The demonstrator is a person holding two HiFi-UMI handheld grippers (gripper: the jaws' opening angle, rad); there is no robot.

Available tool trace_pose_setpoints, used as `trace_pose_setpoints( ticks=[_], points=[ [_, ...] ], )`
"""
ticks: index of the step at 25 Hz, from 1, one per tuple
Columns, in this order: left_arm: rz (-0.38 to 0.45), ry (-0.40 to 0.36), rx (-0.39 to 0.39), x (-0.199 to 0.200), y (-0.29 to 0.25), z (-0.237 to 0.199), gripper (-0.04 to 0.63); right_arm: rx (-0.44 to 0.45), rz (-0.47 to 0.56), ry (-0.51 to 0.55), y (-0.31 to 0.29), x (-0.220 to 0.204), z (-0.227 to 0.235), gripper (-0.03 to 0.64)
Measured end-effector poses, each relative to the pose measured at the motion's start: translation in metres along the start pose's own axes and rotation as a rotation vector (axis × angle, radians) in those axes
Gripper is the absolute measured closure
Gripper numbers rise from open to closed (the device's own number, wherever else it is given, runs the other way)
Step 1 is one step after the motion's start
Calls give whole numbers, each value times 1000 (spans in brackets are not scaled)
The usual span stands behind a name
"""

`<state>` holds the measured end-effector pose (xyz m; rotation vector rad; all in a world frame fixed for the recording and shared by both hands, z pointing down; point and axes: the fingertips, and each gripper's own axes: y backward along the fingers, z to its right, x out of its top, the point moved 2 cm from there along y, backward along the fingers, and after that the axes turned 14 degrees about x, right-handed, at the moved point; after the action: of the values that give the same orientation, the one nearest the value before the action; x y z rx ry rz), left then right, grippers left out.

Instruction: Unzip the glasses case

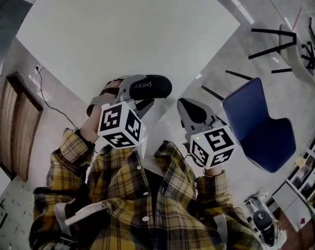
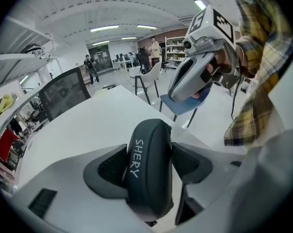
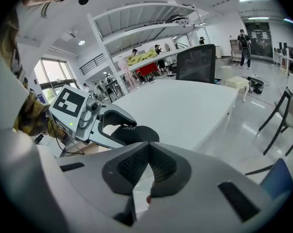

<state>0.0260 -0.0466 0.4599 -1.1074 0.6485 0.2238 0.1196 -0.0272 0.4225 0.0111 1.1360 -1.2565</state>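
Left gripper (image 2: 149, 163) clamps the glasses case (image 2: 147, 144) on edge; right gripper (image 3: 149, 154), shut and empty, must open onto the zip pull

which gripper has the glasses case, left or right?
The left gripper: its jaws clamp the black oval glasses case lettered SHERY. The right gripper has its jaws closed together with nothing between them.

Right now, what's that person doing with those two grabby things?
A person in a yellow checked shirt holds tongs in each hand by the corner of a white table. The left tongs are clamped on a black oval glasses case marked SHERY. The right tongs are shut and empty, just beside it. The case looks zipped, so the unzipping has not started.
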Motion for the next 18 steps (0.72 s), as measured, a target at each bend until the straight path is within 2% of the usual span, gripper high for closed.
trace_pose_setpoints(
  ticks=[3,6,8,9,12,18],
  points=[
    [20,4,2,2,0,1,302,17,-54,63,-6,-7,3,617],
    [27,3,0,2,-1,1,301,51,-159,166,-17,-21,4,609],
    [33,1,3,1,-1,2,302,80,-215,247,-26,-31,2,549],
    [37,1,3,0,-1,2,301,91,-232,288,-31,-36,2,541],
    [55,1,8,1,-2,2,302,105,-248,352,-42,-44,4,531],
    [66,3,14,0,0,1,301,89,-192,343,-55,-45,6,523]
  ],
)
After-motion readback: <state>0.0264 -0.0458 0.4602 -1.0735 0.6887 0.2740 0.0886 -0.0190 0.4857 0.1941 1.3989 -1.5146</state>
